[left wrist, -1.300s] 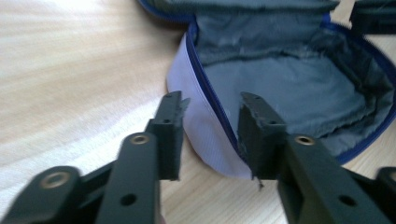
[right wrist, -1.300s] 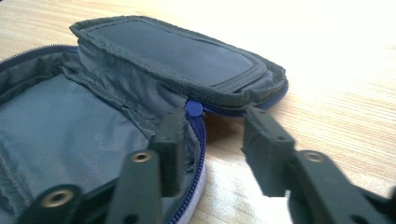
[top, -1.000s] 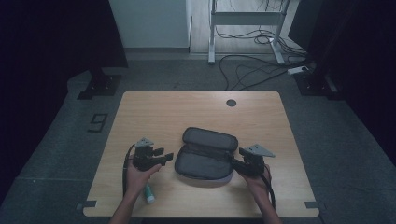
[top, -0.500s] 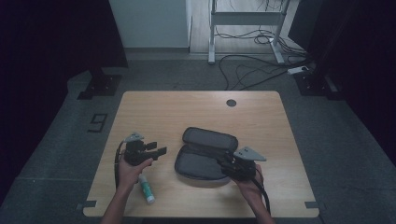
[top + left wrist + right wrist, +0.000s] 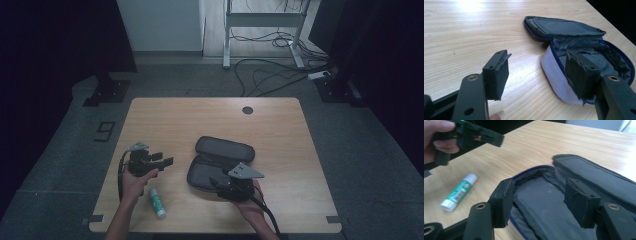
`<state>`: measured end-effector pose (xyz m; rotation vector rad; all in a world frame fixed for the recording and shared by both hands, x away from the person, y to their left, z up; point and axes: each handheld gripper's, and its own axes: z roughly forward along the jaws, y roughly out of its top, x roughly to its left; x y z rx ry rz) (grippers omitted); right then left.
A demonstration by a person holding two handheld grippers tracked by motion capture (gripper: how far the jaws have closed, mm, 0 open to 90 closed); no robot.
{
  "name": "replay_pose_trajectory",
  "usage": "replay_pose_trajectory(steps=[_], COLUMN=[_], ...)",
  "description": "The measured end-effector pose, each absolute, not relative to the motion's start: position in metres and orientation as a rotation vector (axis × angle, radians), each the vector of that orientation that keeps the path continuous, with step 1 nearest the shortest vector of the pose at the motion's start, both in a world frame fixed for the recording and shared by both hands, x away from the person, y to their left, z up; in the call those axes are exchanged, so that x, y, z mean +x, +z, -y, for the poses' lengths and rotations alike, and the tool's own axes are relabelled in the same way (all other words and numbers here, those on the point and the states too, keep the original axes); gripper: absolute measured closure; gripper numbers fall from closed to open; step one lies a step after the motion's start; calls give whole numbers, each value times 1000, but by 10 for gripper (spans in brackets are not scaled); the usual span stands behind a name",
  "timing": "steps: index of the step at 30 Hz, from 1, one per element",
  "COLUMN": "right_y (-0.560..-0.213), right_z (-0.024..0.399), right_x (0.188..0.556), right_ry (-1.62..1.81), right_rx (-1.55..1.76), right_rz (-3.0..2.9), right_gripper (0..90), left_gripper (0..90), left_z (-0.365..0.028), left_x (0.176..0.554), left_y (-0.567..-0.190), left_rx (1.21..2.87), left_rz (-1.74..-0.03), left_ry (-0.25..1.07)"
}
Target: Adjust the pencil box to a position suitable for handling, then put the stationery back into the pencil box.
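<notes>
Fingers of the left gripper (image 5: 165,161) stand wide apart with nothing between them; they have just been opening. In the left gripper view their torn black pads (image 5: 499,73) hang above bare wood, aimed toward the open pencil case (image 5: 220,162) a little way off. Fingers of the right gripper (image 5: 544,202) are also parted, empty, and hover just over the near half of the case, whose grey lining (image 5: 541,205) fills the gap between them; whether a pad brushes the fabric is hard to tell.

From the high view, the case lies open near the middle of the wooden worktop (image 5: 200,120), its lid folded back away from the person. The right gripper and its grey three-cornered plate (image 5: 245,172) cover the case's near right corner, so that part of the rim is hidden. The left gripper view cuts off the case's right edge behind one finger.

A glue stick (image 5: 157,202), white with a green label, lies on the worktop near the front edge, just beside the left forearm and apart from the case. Its label is too small to read. The other hand in the right gripper view is blurred.
</notes>
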<state>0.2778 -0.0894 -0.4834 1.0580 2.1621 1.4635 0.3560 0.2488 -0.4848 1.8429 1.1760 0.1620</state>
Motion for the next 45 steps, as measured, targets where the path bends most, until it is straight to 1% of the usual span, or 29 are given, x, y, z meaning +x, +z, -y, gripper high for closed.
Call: replay_pose_trajectory(steps=[8,22,26,34,40,42,43,45], right_y=[-486,-491,-492,-498,-500,-501,-501,-507], right_z=[68,47,33,5,-11,-23,-23,-36], right_x=[274,271,267,256,255,254,254,254], right_ry=[1480,1512,1523,1508,1524,1577,1577,1562], right_rx=[1004,970,932,854,844,841,841,835], right_rz=[-2209,-2261,-2297,-2362,-2393,-2387,-2387,-2402], right_gripper=[391,397,416,419,417,420,420,418], left_gripper=[364,361,359,360,360,360,360,360], left_z=[-248,-247,-249,-253,-256,-258,-258,-259], left_x=[356,354,354,354,351,349,349,348], left_y=[-486,-490,-488,-489,-485,-483,-483,-483], left_rx=[1851,1867,1856,1847,1835,1829,1829,1827], left_rz=[-1172,-1181,-1180,-1185,-1173,-1170,-1170,-1169], left_ry=[163,168,173,160,160,162,162,160])
